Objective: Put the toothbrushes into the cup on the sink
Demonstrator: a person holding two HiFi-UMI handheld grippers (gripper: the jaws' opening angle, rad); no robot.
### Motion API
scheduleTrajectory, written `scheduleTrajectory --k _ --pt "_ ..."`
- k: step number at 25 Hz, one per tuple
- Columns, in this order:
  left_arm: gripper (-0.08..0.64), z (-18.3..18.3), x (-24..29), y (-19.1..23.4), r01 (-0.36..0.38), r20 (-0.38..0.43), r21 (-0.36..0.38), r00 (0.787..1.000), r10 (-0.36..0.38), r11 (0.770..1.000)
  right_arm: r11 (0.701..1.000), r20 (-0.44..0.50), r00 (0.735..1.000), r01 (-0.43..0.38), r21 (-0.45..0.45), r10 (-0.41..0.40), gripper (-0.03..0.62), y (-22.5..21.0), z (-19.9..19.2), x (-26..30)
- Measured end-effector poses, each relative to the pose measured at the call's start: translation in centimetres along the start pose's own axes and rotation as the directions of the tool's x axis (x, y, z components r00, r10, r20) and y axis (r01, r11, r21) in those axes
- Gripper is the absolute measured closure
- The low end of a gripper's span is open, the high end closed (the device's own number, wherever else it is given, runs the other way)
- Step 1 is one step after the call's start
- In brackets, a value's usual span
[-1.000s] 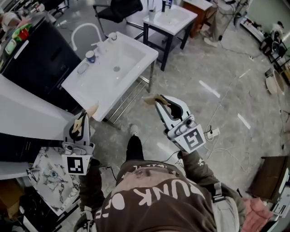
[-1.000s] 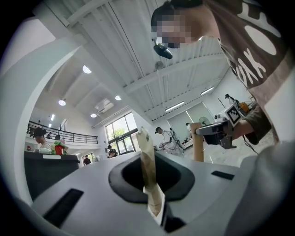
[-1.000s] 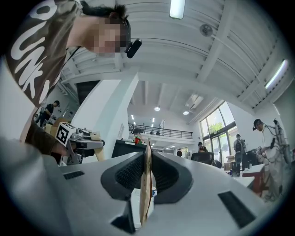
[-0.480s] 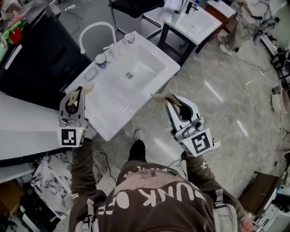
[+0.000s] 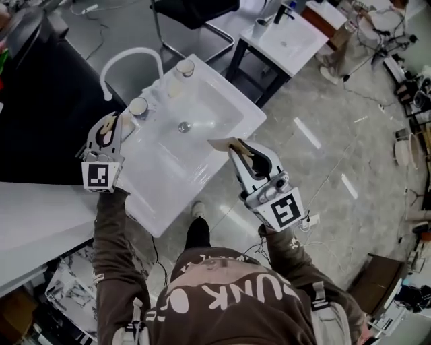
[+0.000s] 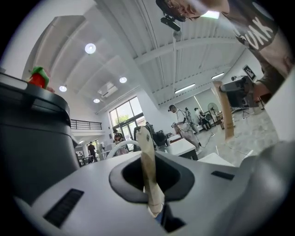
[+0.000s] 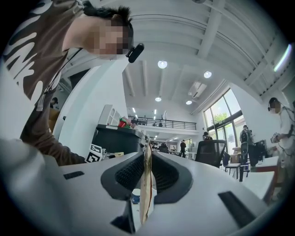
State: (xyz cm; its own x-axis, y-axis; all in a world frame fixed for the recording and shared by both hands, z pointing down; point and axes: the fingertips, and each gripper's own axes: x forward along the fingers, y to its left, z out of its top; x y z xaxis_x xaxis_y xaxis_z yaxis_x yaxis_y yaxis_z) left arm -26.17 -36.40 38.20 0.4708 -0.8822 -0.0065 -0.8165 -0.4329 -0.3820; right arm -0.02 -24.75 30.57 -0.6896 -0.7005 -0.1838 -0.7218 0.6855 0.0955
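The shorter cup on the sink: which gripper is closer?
Left. The left gripper is right beside the shorter cup; the right gripper is across the sink, at its opposite edge.

White sink (image 5: 168, 168) on marbled floor (image 5: 323, 162); cup (image 5: 184, 67) at far rim, jar (image 5: 138, 106) on left rim, arched faucet (image 5: 135, 50) at far left, drain (image 5: 184, 127) mid-basin

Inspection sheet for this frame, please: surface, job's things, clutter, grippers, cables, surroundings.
Surface: white rectangular ceramic sink, basin bare.
Job's things: left tan flat toothbrush and right tan flat toothbrush, both held, not in the small round cup on the sink's ledge by the white curved faucet.
Clutter: clear glass on the ledge.
Grippers: left gripper shut on the left toothbrush; right gripper shut on the right toothbrush.
Cables: white socket strip with its lead on the floor.
Surroundings: second white sink, black chair.
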Motion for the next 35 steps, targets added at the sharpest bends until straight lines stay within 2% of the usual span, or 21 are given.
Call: scheduleTrajectory --k 3,7,12,17,25,31,32,35 --pt "0.548 -2.2 2.6 0.7 0.02 -0.005 0.016 1.0 -0.02 1.0 1.0 -0.01 1.0 -0.003 0.016 0.004 0.528 -0.3 -1.0 1.2" --pt "0.548 -6.3 5.4 0.9 0.035 -0.057 0.006 0.998 -0.035 0.999 0.999 -0.02 1.0 0.0 0.042 0.0 0.528 -0.8 -2.0 2.1" --pt "0.548 -9.6 7.6 1.0 0.046 -0.083 -0.025 0.995 -0.047 0.999 0.999 -0.018 0.999 -0.033 0.029 0.033 0.528 -0.9 -3.0 3.1" --pt "0.549 -12.6 9.3 0.3 0.05 -0.117 -0.059 0.991 -0.057 0.997 0.999 -0.048 0.999 -0.002 0.041 0.004 0.528 -1.9 -3.7 3.6" --pt "0.549 -15.9 10.2 -0.2 0.051 -0.163 -0.083 0.985 -0.064 0.995 0.999 -0.075 0.997 -0.001 0.032 0.003 0.528 -2.9 -4.7 3.5" --pt "0.548 -16.7 10.3 -0.3 0.057 -0.168 -0.08 0.983 -0.07 0.995 0.999 -0.087 0.996 -0.012 0.036 0.015 0.528 -2.8 -5.7 4.4" --pt "0.54 -16.7 10.3 -0.3 0.063 -0.167 -0.081 0.983 -0.076 0.995 0.999 -0.086 0.996 -0.016 0.038 0.019 0.528 -2.8 -5.7 4.6" --pt "0.437 -15.8 10.1 -0.6 0.087 -0.15 -0.082 0.984 -0.099 0.993 0.999 -0.077 0.997 -0.021 0.032 0.024 0.528 -3.0 -5.9 5.2"
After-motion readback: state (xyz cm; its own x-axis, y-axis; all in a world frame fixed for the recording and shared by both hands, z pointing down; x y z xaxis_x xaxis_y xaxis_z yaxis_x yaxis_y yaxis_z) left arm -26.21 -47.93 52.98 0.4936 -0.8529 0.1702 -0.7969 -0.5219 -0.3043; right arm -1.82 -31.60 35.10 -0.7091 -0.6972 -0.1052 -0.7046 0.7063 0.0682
